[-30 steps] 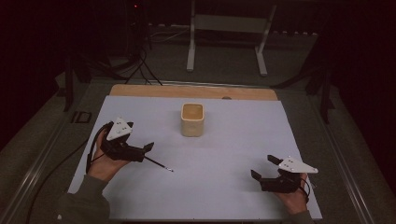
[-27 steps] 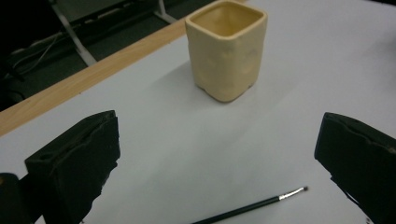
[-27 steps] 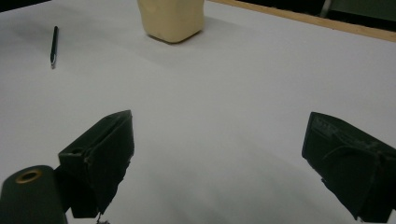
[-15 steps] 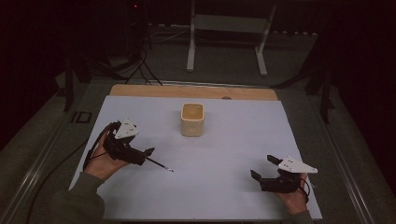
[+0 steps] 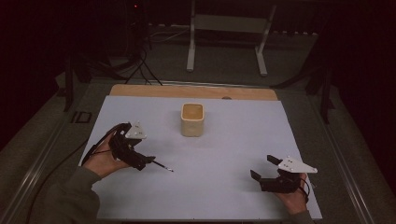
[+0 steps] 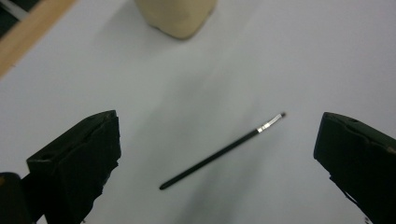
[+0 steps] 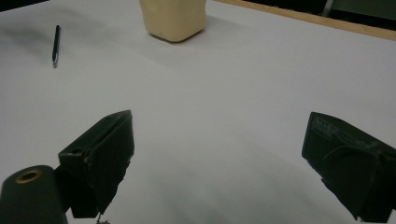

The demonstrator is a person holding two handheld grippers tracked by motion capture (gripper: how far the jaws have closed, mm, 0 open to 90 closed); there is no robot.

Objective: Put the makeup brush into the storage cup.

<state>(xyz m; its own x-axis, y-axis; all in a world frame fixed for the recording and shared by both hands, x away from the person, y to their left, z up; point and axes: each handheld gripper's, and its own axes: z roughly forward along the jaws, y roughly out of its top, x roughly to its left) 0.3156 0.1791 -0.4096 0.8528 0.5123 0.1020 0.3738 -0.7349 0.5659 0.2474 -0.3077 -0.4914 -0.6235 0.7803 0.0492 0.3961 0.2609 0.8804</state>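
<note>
the thin black brush lies flat on the white sheet, on the person's near-left side of the cream cup and well apart from it. the left gripper sits just over the brush's near end, its jaws spread wide with the brush lying loose in the gap between them, touching neither. in the left gripper view the brush runs slantwise, its silver-banded tip pointing up toward the cup's side of the sheet, with bare sheet all round it.

the right gripper rests on the cup's near-right side, well apart from the cup and close to the sheet's near right corner; its jaws are also spread wide and hold nothing. in the right gripper view the cup stands far ahead and the brush lies off to the cup's left.

between the cup and both grippers the sheet is open. beyond the cup a wooden strip edges the sheet's far side.
</note>
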